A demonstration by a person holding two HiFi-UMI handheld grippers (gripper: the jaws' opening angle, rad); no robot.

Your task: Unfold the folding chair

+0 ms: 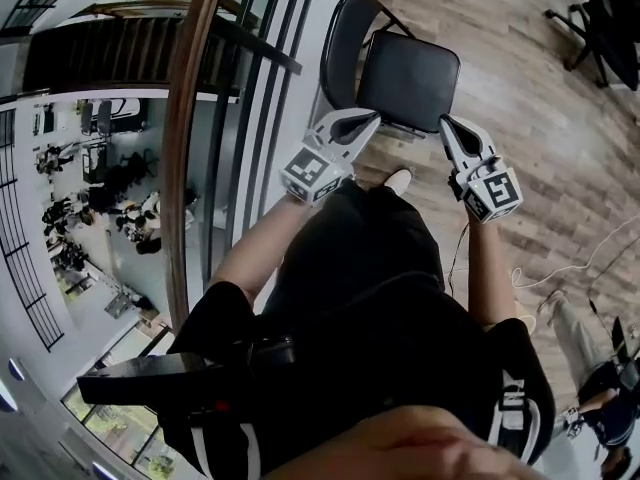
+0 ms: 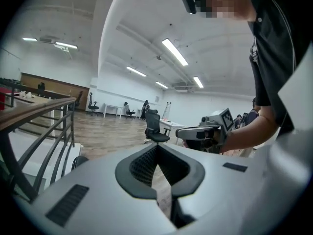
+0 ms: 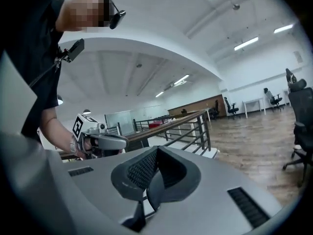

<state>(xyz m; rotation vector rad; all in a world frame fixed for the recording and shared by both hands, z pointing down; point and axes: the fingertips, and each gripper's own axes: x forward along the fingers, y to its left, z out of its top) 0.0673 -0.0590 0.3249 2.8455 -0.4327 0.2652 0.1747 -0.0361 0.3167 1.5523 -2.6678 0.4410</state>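
Note:
In the head view a black folding chair (image 1: 408, 78) stands on the wood floor ahead of me, its padded seat facing up and its black tube back frame (image 1: 340, 38) to the left. My left gripper (image 1: 372, 118) is held at the seat's near left corner, and my right gripper (image 1: 445, 121) at its near right corner. Both point away from me and are shut, with nothing between the jaws. Whether either tip touches the seat I cannot tell. The left gripper view shows the right gripper (image 2: 205, 131) beside it, and the right gripper view shows the left gripper (image 3: 98, 140).
A wooden handrail (image 1: 185, 118) on black railing bars runs close on the left, with a drop to a lower floor beyond it. A black office chair (image 1: 600, 28) stands at the far right. Cables (image 1: 560, 278) lie on the floor to my right.

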